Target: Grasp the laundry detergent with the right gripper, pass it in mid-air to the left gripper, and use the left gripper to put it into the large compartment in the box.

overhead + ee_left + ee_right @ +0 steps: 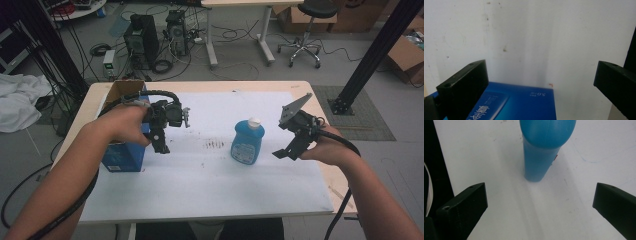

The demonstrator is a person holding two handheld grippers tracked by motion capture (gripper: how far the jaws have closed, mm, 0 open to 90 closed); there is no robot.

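A blue bottle (247,141) with a white cap stands upright on the white sheet (210,185), right of centre. A blue box (122,156) with an open brown top stands at the table's left. My left gripper (161,144) hangs just right of the box, jaws pointing down and open. In the left gripper view the left gripper (541,75) is wide open over the sheet, and the box (524,105) lies at the bottom edge. My right gripper (286,152) is open to the right of the bottle. In the right gripper view the right gripper (540,197) faces the bottle (541,152) from a short distance.
Dark smudges (215,145) mark the sheet between box and bottle. Beyond the table, computer towers (142,40) and cables sit on the floor, with a stool (307,30) and a black post (372,55) at the right. A white cloth (17,100) lies at far left.
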